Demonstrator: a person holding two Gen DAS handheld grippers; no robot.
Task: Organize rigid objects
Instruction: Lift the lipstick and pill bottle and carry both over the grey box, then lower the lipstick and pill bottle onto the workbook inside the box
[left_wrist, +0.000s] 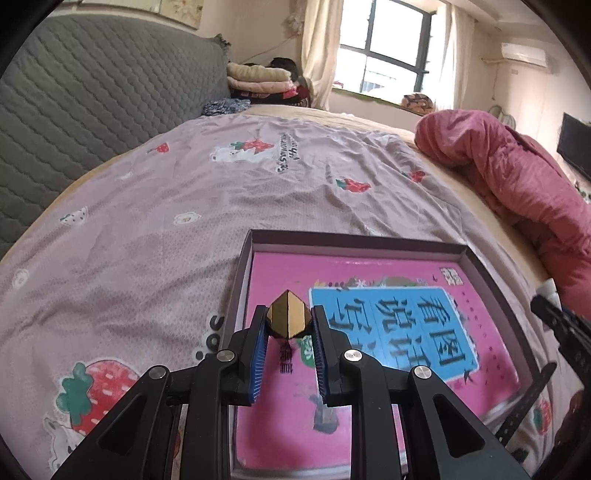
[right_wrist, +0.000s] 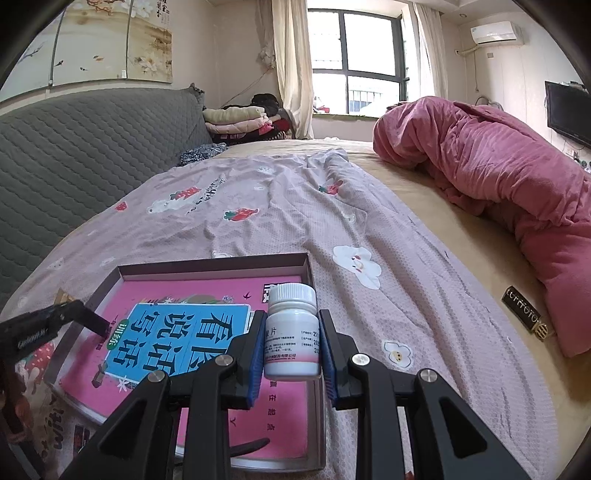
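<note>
Hovering low-centre, left gripper (left_wrist: 289, 319) clamps the gold block (left_wrist: 288, 315), right gripper (right_wrist: 292, 334) grips the pill bottle (right_wrist: 292, 332); lower both gently into the box (left_wrist: 354, 246).

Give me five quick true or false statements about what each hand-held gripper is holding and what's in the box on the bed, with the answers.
1. The left hand-held gripper is shut on a small gold and black faceted object. True.
2. The right hand-held gripper is empty. False: it is shut on a white pill bottle.
3. The shallow box holds a pink book with a blue title panel. True.
4. The pill bottle's cap is off. False: its white cap is on.
5. The box sits on a bare wooden floor. False: it rests on a strawberry-print sheet on the bed.
</note>
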